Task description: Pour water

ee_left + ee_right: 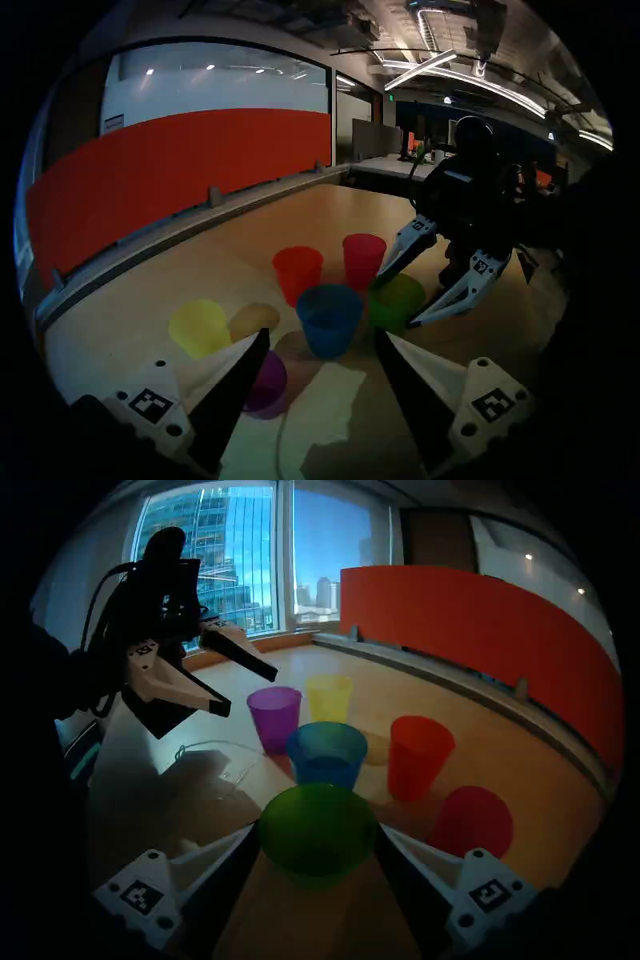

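Six translucent plastic cups stand close together on a wooden table (240,256). My right gripper (318,830) is open, its fingers on either side of the green cup (318,832), whose rim fills the gap between them. The left gripper view shows the same right gripper (394,302) straddling the green cup (398,300). My left gripper (320,340) is open, and the blue cup (330,320) stands just past its fingertips. A purple cup (270,384) sits partly behind its left finger. Farther off my left gripper (252,692) hangs left of the purple cup (274,716).
A yellow cup (330,696), a red cup (418,756) and a darker red cup (474,820) complete the cluster. A thin cable (210,746) lies on the table (520,800). A red partition (496,632) runs along the far edge. A person's dark sleeve (480,200) is behind the right gripper.
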Demonstrator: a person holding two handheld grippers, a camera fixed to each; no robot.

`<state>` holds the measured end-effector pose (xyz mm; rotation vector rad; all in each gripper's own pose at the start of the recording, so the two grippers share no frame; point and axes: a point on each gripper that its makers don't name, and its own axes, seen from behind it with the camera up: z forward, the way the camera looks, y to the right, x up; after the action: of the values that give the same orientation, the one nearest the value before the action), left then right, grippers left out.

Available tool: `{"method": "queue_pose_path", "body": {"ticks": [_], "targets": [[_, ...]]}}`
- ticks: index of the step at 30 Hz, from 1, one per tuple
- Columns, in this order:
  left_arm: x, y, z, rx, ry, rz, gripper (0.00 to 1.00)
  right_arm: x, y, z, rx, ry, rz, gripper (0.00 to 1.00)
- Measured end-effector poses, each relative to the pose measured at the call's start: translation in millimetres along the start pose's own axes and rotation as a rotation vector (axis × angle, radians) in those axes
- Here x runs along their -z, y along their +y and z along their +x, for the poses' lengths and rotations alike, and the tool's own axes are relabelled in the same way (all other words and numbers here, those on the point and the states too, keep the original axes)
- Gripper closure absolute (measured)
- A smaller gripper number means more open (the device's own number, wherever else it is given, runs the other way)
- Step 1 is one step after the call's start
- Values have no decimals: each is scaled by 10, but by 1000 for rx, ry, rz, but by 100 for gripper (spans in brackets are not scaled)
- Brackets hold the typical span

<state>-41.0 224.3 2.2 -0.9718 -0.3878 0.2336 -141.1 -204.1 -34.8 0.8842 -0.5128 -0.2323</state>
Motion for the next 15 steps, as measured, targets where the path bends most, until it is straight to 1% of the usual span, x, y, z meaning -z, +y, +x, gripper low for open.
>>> {"method": "queue_pose_path", "body": {"ticks": [4, 6, 7, 11, 15], "targets": [[0, 7, -5, -1, -1, -1, 3, -7, 26, -11, 3, -2, -9, 1], [0, 13, -7, -1, -2, -2, 3, -8, 38, -17, 3, -3, -13, 6], [-1, 17, -7, -1, -2, -2, 3, -8, 40, -21, 2, -4, -14, 8], [-8, 32, -6, 0, -3, -4, 3, -1, 48, -26, -4, -5, -14, 8], [-8, 40, 3, -2, -2, -4, 3, 28, 51, 22, -15, 9, -13, 8]]}}
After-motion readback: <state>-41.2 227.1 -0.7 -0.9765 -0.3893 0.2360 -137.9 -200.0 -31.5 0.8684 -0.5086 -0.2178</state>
